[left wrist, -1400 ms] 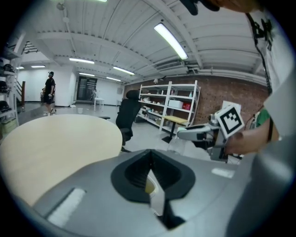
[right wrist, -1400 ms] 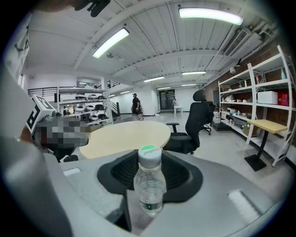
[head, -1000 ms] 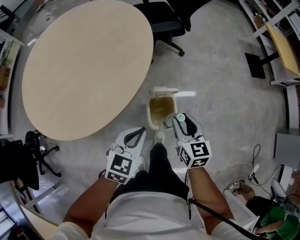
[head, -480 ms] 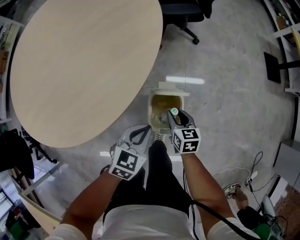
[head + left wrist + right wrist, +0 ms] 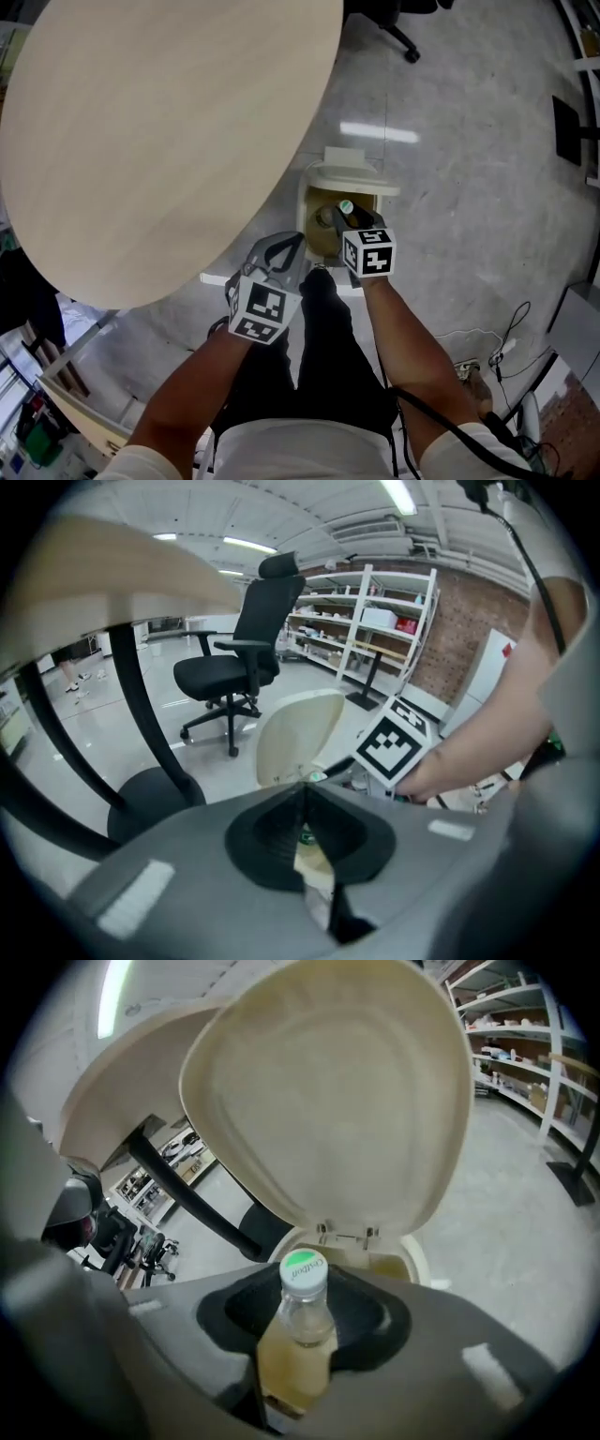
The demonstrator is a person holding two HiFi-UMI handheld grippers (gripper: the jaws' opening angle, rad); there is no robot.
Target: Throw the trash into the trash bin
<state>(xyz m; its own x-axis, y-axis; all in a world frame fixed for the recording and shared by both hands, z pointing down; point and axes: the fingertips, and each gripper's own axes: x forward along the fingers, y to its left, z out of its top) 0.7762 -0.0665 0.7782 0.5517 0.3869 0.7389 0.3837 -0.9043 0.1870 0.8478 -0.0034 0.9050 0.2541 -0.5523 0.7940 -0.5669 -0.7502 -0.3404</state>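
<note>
Bottle [image 5: 294,1349] with green cap and pale liquid, clamped upright in the right gripper [image 5: 348,223], just over the trash bin [image 5: 303,223] mouth. Lid [image 5: 328,1091] tipped back on the far side, so a release should drop it in. Left gripper [image 5: 282,260], pinched closed with nothing in it, hangs near left, out of the way.

An office-like workroom, with a swivel chair [image 5: 263,611], open shelving racks [image 5: 377,621] and a round table [image 5: 159,131].
</note>
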